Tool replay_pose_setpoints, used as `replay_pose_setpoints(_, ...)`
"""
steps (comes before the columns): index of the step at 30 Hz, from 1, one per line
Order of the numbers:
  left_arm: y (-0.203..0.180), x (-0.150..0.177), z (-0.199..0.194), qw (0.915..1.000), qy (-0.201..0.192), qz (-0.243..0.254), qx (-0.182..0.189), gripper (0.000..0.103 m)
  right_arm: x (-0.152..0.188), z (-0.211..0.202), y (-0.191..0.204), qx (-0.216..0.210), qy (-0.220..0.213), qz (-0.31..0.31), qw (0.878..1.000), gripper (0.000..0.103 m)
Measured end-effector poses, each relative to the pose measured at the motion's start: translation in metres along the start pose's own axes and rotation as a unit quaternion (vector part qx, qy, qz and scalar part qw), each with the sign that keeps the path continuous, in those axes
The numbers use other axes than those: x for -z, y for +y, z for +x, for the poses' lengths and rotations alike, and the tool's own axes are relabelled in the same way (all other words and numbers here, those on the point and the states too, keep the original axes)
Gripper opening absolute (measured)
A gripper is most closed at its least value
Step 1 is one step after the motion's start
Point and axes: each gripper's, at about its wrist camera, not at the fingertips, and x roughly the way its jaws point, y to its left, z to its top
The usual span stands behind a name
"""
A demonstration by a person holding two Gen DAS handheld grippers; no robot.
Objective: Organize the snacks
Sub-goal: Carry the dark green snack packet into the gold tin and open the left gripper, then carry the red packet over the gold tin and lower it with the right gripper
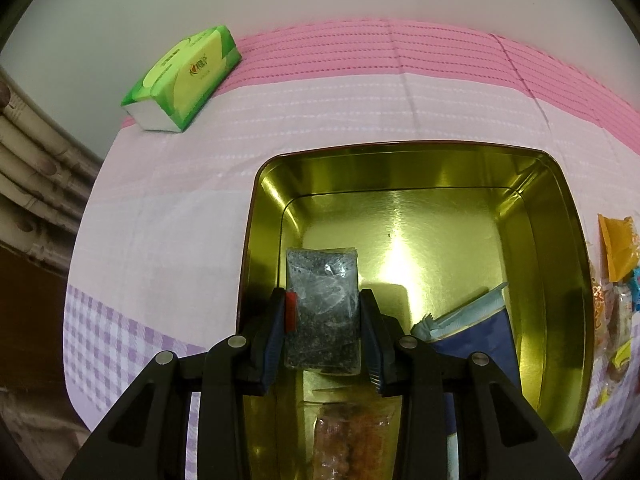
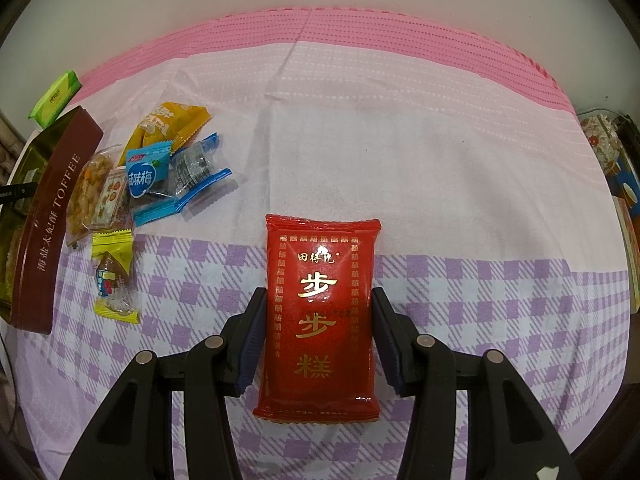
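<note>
- The left gripper points down into the open gold-lined tin, which fills the lower centre and right of the left wrist view.
- Its jaws stand narrow and press on both long sides of a clear packet of dark sesame-like snack, held over the tin's floor at the lower centre of the frame.
- Below it, at the bottom centre, an orange-brown snack in clear wrap lies on the tin floor; at lower right inside the tin lean a pale blue and dark blue packet.
- A green tissue pack sits on the pink cloth at the upper left, well apart from the tin.
- In the right wrist view, the right gripper holds a red packet with gold characters at the lower centre, its pads against the packet's two long edges, jaws moderately apart; whether the packet rests on the checked cloth I cannot tell.
- At the left of that frame lies a loose heap of snacks: yellow, blue, clear and lime-green wrappers, just beside the tin's brown outer wall lettered "TOFFEE".
- The red packet is well apart from that heap.
</note>
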Motion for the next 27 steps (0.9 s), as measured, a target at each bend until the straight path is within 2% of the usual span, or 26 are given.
replay_pose_setpoints(9, 0.002, 0.003, -0.007, 0.9999, -0.011, 0.002, 0.006, 0.04, 0.001, 0.0, 0.0, 0.004, 0.001, -0.001, 1.0, 0.044)
replay_pose_setpoints(12, 0.003, 0.003, -0.013, 0.9997, -0.018, 0.002, 0.014, 0.048, 0.001, -0.001, 0.001, 0.005, 0.001, -0.002, 1.0, 0.043)
replay_pose_setpoints(16, 0.0, 0.006, -0.027, 0.999, -0.041, 0.015, 0.006, 0.059, 0.001, -0.001, 0.002, 0.006, 0.001, -0.003, 1.0, 0.042)
replay_pose_setpoints(27, 0.013, 0.026, -0.059, 0.9973, -0.071, -0.007, 0.013, 0.063, 0.005, -0.005, 0.0, 0.012, 0.002, 0.001, 1.0, 0.041)
